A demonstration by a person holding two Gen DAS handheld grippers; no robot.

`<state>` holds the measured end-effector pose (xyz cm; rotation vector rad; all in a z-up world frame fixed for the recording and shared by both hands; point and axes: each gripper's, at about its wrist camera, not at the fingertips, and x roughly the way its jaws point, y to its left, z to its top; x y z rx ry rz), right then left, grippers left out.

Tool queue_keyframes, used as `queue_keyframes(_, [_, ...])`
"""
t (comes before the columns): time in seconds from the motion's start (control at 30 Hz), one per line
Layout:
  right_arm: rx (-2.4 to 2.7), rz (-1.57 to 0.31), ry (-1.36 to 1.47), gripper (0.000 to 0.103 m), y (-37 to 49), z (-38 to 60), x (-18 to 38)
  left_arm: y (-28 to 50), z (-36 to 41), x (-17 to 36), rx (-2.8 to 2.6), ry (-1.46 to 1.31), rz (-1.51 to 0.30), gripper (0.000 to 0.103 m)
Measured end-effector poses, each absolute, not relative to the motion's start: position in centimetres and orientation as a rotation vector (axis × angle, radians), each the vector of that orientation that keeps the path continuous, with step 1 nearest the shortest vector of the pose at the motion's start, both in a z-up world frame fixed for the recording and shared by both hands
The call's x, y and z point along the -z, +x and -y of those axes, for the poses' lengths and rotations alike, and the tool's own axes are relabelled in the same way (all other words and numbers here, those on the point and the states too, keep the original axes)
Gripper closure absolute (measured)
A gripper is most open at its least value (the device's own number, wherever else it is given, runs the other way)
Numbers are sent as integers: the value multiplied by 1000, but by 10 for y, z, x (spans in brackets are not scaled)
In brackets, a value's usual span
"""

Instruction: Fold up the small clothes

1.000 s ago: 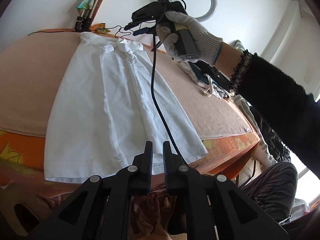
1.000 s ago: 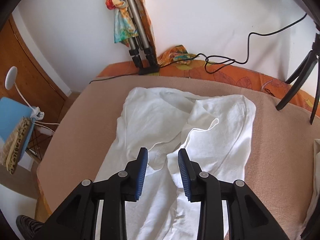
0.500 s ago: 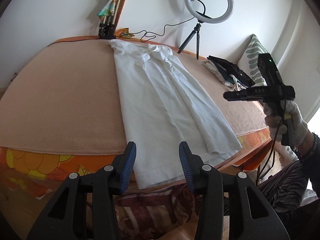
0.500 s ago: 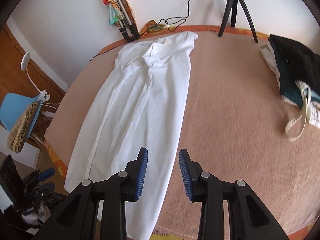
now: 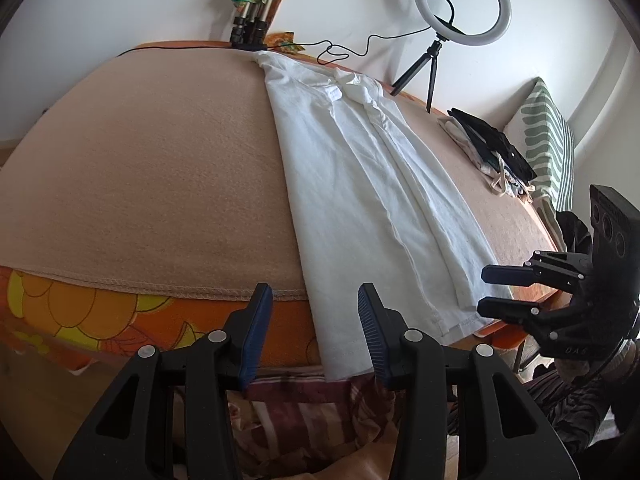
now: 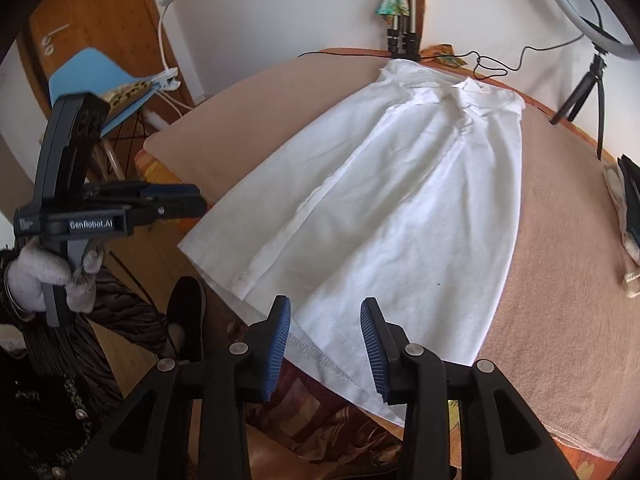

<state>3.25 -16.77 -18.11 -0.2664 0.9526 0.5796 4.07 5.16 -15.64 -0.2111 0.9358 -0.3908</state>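
A long white garment [image 5: 360, 176] lies flat lengthwise on a tan blanket [image 5: 160, 168], its sides folded inward and its hem hanging over the near edge. It also shows in the right wrist view [image 6: 400, 200]. My left gripper [image 5: 316, 324] is open and empty just in front of the hem's left corner. My right gripper [image 6: 325, 338] is open and empty just above the hem. Each gripper shows in the other's view, the right one [image 5: 496, 292] at the hem's right corner, the left one [image 6: 176, 200] beside the hem's left corner.
A ring light on a tripod [image 5: 460, 4] and a folded tripod [image 5: 252, 28] stand at the far edge with a black cable. A pile of dark and light clothes [image 5: 492, 152] and a striped pillow [image 5: 548, 140] lie right. A blue chair [image 6: 100, 88] stands left.
Both grippers pulled back from the collar end to the hem at the near edge. The left gripper went from shut to open. The garment has not moved.
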Motion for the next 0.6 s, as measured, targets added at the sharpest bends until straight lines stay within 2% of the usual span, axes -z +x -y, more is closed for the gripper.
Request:
queue_keyframes(0.1, [-562, -956, -351, 67, 31, 157, 193, 40, -55, 158, 385, -215, -941, 60])
queue_keyframes(0.17, [-557, -963, -366, 90, 33, 156, 197, 39, -58, 160, 379, -220, -946, 60])
queue_keyframes(0.23, [-552, -968, -368, 101, 38, 158, 198, 39, -59, 161, 377, -222, -952, 60])
queue_keyframes(0.4, [-645, -981, -394, 103, 24, 157, 197, 38, -60, 164, 380, -235, -973, 60])
queue_keyframes(0.47, [-648, -980, -392, 99, 20, 161, 195, 37, -61, 166, 389, -244, -983, 60])
queue_keyframes(0.5, [-640, -976, -366, 91, 20, 166, 192, 36, -61, 165, 391, -244, -985, 60])
queue_keyframes(0.53, [-620, -975, -318, 62, 21, 174, 188, 36, -62, 165, 396, -249, -990, 60])
queue_keyframes(0.57, [-604, -967, -256, 53, 22, 184, 183, 36, -62, 166, 405, -260, -999, 60])
queue_keyframes(0.6, [-587, -958, -202, 55, 24, 196, 179, 36, -63, 166, 409, -268, -1005, 60])
